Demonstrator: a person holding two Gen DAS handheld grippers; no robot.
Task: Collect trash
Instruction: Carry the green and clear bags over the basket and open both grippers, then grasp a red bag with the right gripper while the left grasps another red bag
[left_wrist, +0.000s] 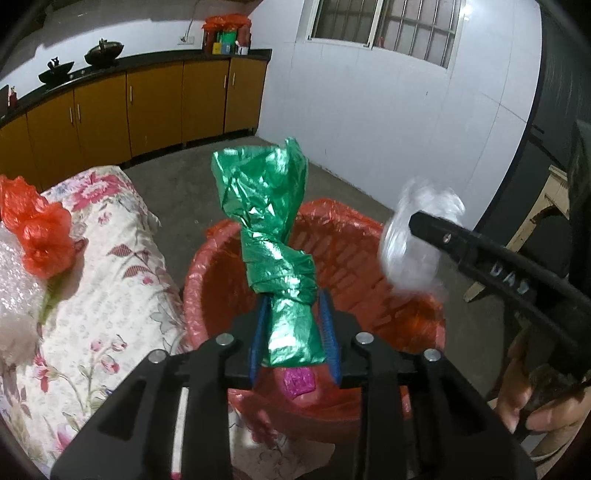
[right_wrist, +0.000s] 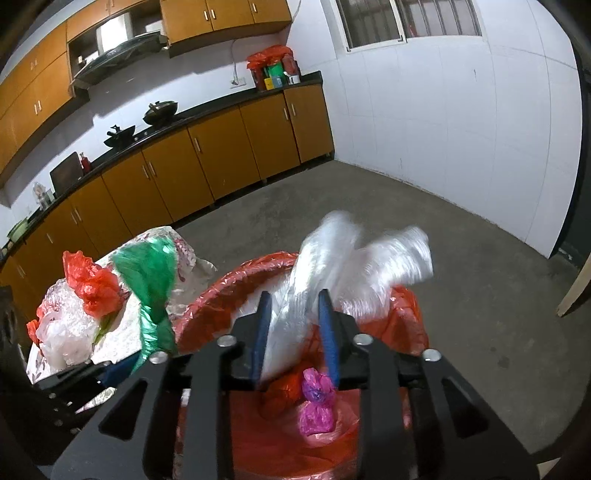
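Note:
My left gripper (left_wrist: 293, 325) is shut on a knotted green plastic bag (left_wrist: 269, 221) and holds it upright over the red-lined bin (left_wrist: 343, 266). My right gripper (right_wrist: 295, 328) is shut on a clear plastic bag (right_wrist: 354, 266), held above the same bin (right_wrist: 221, 295); it shows blurred in the left wrist view (left_wrist: 413, 236). A pink bag (right_wrist: 317, 402) and a red bag lie inside the bin. The green bag also shows in the right wrist view (right_wrist: 151, 280), blurred.
A table with a floral cloth (left_wrist: 110, 280) stands left of the bin, bearing a red bag (left_wrist: 40, 236) and bubble wrap (right_wrist: 62, 328). Orange cabinets (right_wrist: 221, 155) line the far wall. A wooden chair (left_wrist: 535, 221) stands at the right.

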